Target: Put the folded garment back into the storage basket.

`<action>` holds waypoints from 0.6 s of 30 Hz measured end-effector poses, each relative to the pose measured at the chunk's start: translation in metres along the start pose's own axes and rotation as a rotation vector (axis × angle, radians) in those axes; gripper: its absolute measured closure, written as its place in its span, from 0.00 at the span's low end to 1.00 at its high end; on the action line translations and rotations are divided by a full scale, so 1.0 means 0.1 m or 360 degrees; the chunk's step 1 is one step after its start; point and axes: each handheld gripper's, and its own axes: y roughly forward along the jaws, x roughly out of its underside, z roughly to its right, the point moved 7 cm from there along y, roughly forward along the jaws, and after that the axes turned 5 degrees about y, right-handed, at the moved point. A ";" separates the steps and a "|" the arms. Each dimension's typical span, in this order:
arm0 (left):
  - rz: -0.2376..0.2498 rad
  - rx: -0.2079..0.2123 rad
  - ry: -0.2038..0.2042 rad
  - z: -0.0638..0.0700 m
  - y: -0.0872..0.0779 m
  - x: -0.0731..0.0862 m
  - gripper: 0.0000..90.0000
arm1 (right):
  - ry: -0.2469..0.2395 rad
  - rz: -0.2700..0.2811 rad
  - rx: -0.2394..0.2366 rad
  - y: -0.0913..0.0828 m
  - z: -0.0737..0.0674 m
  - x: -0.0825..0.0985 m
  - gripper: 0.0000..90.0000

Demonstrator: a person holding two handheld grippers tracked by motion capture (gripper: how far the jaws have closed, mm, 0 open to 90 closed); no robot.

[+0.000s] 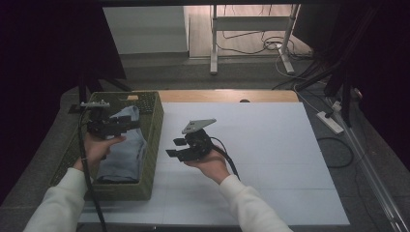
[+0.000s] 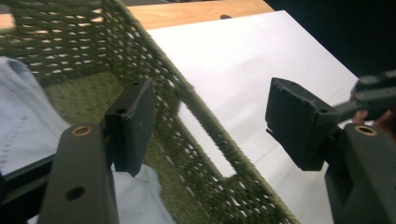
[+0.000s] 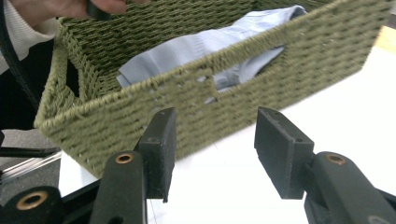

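Evidently soft and light, the folded blue garment [image 1: 123,147] in the woven basket [image 1: 153,126] at the desk's left edge will sag, so pinch a thick fold. Left gripper [image 1: 126,124] and right gripper [image 1: 177,147] both stand parted, holding nothing.

The left gripper [image 2: 208,123] straddles the green woven basket's wall [image 2: 201,121], jaws apart. Light blue cloth [image 2: 23,116] lies inside the basket.

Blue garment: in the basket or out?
In. The blue garment lies inside the green woven basket, one end rising above the rim; neither tool grips it.
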 end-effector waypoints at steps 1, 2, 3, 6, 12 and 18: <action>0.0004 0.0007 0.0004 0.03 0.01 0.01 0.38 | 0.0006 0.0004 0.0005 -0.04 0.02 0.02 0.54; 0.0011 0.0015 0.0001 0.06 0.01 0.02 0.38 | 0.0013 0.0009 0.0008 -0.07 0.04 0.03 0.54; 0.0011 0.0022 0.0003 0.08 0.02 0.03 0.38 | 0.0013 0.0011 0.0013 -0.11 0.05 0.05 0.54; 0.0015 0.0042 0.0010 0.17 0.03 0.06 0.38 | 0.0014 0.0030 0.0037 -0.24 0.10 0.08 0.54; -0.0006 0.0079 0.0036 0.35 0.06 0.13 0.38 | 0.0032 0.0064 0.0080 -0.48 0.20 0.17 0.54; 0.0001 0.0121 0.0036 0.50 0.08 0.24 0.38 | 0.0055 0.0082 0.0128 -0.73 0.31 0.29 0.54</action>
